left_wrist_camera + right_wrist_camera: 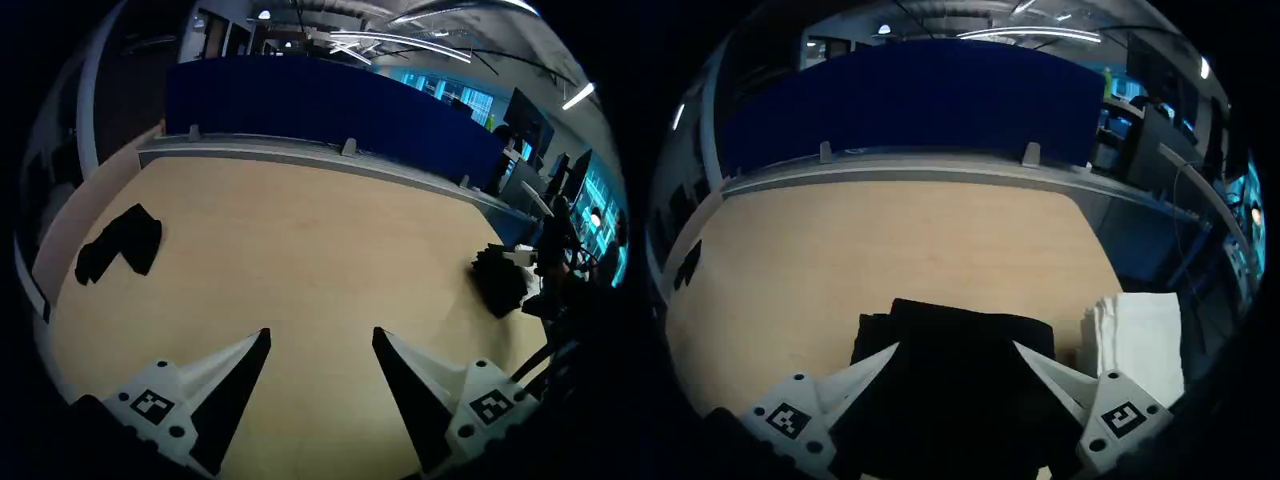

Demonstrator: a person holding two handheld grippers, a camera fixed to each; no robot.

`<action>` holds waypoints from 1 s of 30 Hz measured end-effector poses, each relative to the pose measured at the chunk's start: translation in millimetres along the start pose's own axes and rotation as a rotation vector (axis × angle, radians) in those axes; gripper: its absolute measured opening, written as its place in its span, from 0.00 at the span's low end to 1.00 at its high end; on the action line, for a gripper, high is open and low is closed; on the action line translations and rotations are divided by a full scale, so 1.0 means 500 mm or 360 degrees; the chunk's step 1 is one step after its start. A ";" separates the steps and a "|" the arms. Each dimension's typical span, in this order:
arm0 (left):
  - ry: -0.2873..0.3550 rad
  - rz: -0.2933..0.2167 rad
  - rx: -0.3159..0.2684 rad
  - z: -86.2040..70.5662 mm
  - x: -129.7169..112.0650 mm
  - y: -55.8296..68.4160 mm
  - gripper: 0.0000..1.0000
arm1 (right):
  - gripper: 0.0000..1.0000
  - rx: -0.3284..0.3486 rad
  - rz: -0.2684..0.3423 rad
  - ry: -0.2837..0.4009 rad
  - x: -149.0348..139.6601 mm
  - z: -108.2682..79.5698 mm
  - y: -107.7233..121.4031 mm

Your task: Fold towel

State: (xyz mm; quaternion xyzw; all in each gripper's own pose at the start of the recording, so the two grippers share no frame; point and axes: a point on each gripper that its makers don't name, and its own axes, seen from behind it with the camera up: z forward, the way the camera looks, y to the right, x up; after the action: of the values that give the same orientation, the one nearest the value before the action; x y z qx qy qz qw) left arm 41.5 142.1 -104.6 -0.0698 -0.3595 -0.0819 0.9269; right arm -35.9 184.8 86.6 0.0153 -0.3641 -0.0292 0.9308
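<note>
A black towel (960,376), folded into a dark stack, lies on the wooden table (880,240) right between the spread fingers of my right gripper (956,346). The jaws stand wide apart around it, not pressing. In the left gripper view this same black pile (500,280) sits at the table's right edge, with the right gripper (522,258) over it. A second black cloth (120,244) lies crumpled at the far left of the table, also seen as a small black cloth (688,264) in the right gripper view. My left gripper (320,336) hovers open above bare table.
A stack of white folded towels (1140,336) lies just right of the black towel at the table's corner. A blue partition (320,104) with a grey rail runs along the table's far edge. Desks and monitors (528,120) stand beyond the right side.
</note>
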 end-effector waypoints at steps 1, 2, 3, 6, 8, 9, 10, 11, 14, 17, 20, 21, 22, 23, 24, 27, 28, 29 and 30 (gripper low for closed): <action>0.0000 -0.0001 0.0002 0.000 0.001 -0.001 0.94 | 0.90 0.0000 0.0002 -0.0005 -0.002 0.003 0.001; -0.0001 -0.0003 0.0004 0.001 0.001 -0.003 0.94 | 0.90 -0.0001 0.0005 -0.0010 -0.005 0.006 0.001; -0.0001 -0.0004 0.0006 0.001 0.002 -0.004 0.94 | 0.90 -0.0001 0.0008 -0.0015 -0.008 0.009 0.002; -0.0001 -0.0005 0.0009 0.002 0.002 -0.006 0.94 | 0.90 0.0000 0.0011 -0.0025 -0.012 0.014 0.003; -0.0002 -0.0004 0.0008 0.002 0.002 -0.007 0.94 | 0.90 -0.0002 0.0007 -0.0030 -0.013 0.017 0.004; -0.0003 -0.0004 0.0008 0.003 0.002 -0.007 0.94 | 0.90 -0.0003 0.0005 -0.0032 -0.014 0.018 0.004; -0.0003 -0.0004 0.0007 0.003 0.003 -0.007 0.94 | 0.90 -0.0004 0.0001 -0.0029 -0.012 0.016 0.003; -0.0003 -0.0004 0.0005 0.003 0.003 -0.008 0.94 | 0.90 -0.0005 -0.0002 -0.0026 -0.009 0.014 0.002; 0.0001 -0.0005 -0.0001 0.004 0.004 -0.009 0.94 | 0.90 -0.0013 -0.0011 0.0008 0.005 -0.001 -0.004; 0.0011 -0.0003 -0.0007 0.004 0.007 -0.011 0.94 | 0.90 -0.0020 -0.0013 0.0071 0.026 -0.032 -0.016; 0.0021 -0.0003 -0.0013 0.005 0.010 -0.015 0.94 | 0.91 -0.0019 -0.0011 0.0150 0.046 -0.075 -0.039; 0.0024 -0.0004 -0.0015 0.005 0.010 -0.016 0.94 | 0.90 -0.0018 -0.0010 0.0176 0.052 -0.089 -0.048; 0.0026 -0.0004 -0.0019 0.005 0.011 -0.018 0.94 | 0.90 -0.0021 -0.0010 0.0206 0.057 -0.106 -0.058; 0.0029 -0.0005 -0.0024 0.005 0.012 -0.020 0.94 | 0.90 -0.0023 -0.0011 0.0238 0.063 -0.125 -0.070; 0.0032 -0.0005 -0.0028 0.005 0.013 -0.022 0.94 | 0.90 -0.0025 -0.0011 0.0267 0.068 -0.143 -0.081; 0.0047 -0.0002 -0.0043 0.007 0.018 -0.027 0.94 | 0.90 -0.0010 -0.0013 0.0348 0.077 -0.199 -0.128; 0.0054 0.0001 -0.0047 0.008 0.020 -0.029 0.94 | 0.90 0.0006 -0.0014 0.0378 0.080 -0.218 -0.148; 0.0062 0.0004 -0.0052 0.008 0.023 -0.030 0.94 | 0.90 0.0024 -0.0015 0.0412 0.083 -0.239 -0.172; 0.0070 0.0006 -0.0057 0.009 0.026 -0.032 0.94 | 0.90 0.0041 -0.0016 0.0441 0.086 -0.257 -0.192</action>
State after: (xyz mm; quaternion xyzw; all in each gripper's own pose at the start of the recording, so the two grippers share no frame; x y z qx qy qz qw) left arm 44.8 126.0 -91.7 -0.0852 -0.3376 -0.0881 0.9333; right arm 78.6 87.0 16.4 0.0329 -0.2322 -0.0268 0.9717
